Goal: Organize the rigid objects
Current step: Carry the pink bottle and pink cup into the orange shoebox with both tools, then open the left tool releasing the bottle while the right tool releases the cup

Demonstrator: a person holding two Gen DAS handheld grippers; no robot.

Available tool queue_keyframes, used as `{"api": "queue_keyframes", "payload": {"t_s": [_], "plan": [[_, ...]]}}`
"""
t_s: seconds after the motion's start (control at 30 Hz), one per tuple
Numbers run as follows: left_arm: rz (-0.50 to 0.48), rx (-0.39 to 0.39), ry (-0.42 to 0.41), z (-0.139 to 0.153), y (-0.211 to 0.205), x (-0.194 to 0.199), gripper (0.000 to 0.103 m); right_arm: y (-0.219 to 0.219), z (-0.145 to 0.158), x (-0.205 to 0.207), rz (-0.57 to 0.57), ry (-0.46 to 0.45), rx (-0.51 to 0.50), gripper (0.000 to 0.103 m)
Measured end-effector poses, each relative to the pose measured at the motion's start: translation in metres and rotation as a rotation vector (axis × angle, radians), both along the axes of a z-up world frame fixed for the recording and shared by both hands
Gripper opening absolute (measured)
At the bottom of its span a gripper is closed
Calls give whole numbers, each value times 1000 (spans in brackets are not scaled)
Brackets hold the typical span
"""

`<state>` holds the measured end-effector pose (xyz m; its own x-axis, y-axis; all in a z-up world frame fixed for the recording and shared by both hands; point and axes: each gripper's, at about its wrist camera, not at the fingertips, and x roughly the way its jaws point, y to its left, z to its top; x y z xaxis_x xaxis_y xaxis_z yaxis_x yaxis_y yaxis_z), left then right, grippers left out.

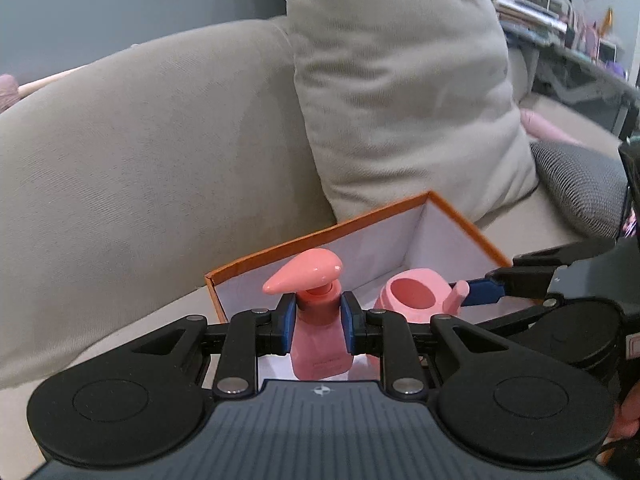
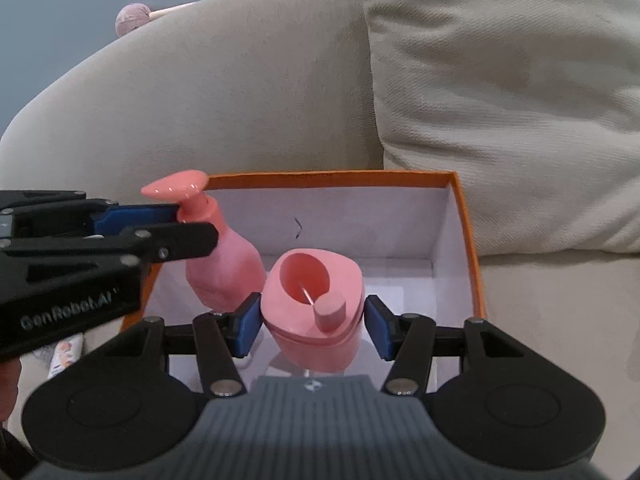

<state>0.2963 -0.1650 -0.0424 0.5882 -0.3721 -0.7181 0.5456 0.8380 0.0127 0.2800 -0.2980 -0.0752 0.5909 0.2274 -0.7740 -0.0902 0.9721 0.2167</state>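
An orange box with a white inside [image 1: 280, 246] [image 2: 466, 216] sits on a beige sofa. My left gripper [image 1: 318, 322] is shut on the neck of a pink pump bottle [image 1: 316, 332] [image 2: 232, 264], held tilted inside the box. A pink holder with an oval hole and a short peg [image 2: 316, 308] [image 1: 416, 294] stands in the box next to the bottle. My right gripper [image 2: 312, 326] is open around the holder; its blue pads [image 2: 248, 324] stand beside it with a gap on the right.
A large beige cushion [image 1: 400, 80] [image 2: 512, 100] leans behind the box. A grey knitted cushion [image 1: 580, 188] lies right of it. The sofa arm [image 1: 140, 152] rises on the left. A desk with clutter [image 1: 560, 28] stands far right.
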Motion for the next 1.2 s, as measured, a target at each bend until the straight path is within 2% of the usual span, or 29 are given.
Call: {"api": "queue_keyframes", "payload": {"t_s": [0.2,0.37,0.63,0.77,0.87,0.97,1.03,1.2], "plan": [[-65,89,-2,-15,-5,14,26,-9,-18,14,-17,35,38,57],[-151,215,4,-30,-10,14,26,-18,-24,25,-12,43,85,57],[-184,337,-11,-37,-16,16,27,-12,-28,31,-17,46,95,57],[-163,457,-71,-40,-22,12,31,-7,-29,32,-20,50,96,57],[-168,448,-49,-40,-21,9,32,-6,-29,32,-27,53,102,57],[-181,429,-32,-35,-18,5,39,-5,-29,31,-34,54,103,57],[-181,395,-21,-28,-13,0,52,-3,-29,30,-35,52,100,57],[-145,276,-6,0,8,-18,57,3,-28,29,-30,53,89,57]]}}
